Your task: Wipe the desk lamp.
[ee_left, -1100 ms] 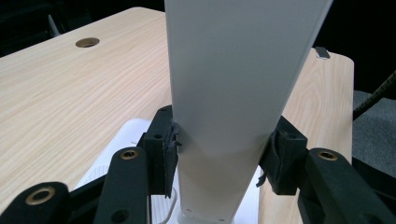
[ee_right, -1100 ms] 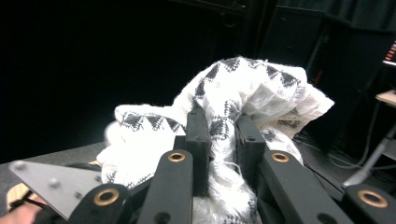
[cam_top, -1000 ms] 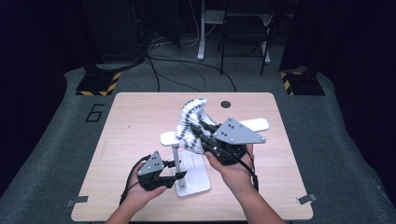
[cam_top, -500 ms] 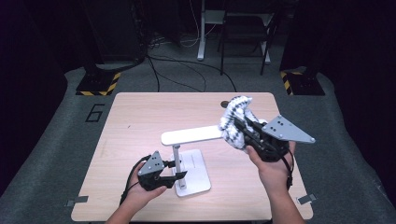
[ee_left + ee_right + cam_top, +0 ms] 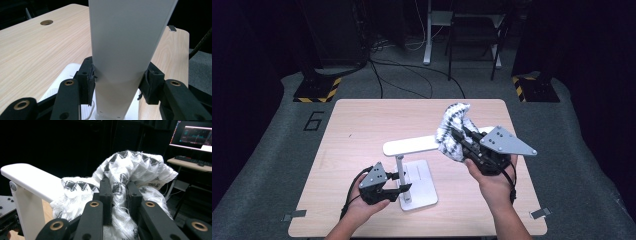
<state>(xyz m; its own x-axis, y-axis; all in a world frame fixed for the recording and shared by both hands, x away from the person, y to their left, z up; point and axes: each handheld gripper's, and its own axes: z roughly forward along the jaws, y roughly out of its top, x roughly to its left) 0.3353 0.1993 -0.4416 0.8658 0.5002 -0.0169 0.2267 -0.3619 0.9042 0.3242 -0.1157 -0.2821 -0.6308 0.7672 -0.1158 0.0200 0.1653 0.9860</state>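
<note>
Left hand-held gripper [image 5: 404,186]: its 2 black jaws are squeezed on the thin post of the white desk lamp [image 5: 404,172], 1 jaw on each side. In the left gripper view the lamp's flat white arm [image 5: 130,37] rises right between the jaws.

Right hand-held gripper [image 5: 119,195]: its 2 jaws are pinching a bunched-up white cloth with black zigzag marks [image 5: 135,167]. In the high view this gripper [image 5: 459,135] is held up above the table.

Where the cloth is: up in the air, at the right end of the lamp's long flat arm [image 5: 412,146]. It looks like it touches that end, but I cannot tell for sure.

Where the lamp is: its flat white base [image 5: 419,182] stands on the light wooden table [image 5: 362,120], near the front edge.

The job, I think: wiping the lamp's arm with the cloth while the other gripper keeps the lamp from moving.

What could go wrong: a hard push on the far end of the arm could tip the lamp, because the post is thin. The cloth could slip out, because just a small fold is pinched. The loose threads could catch on the arm's end.

Containers: I see 0 boxes, bowls or bins, so nothing is inside anything.
</note>
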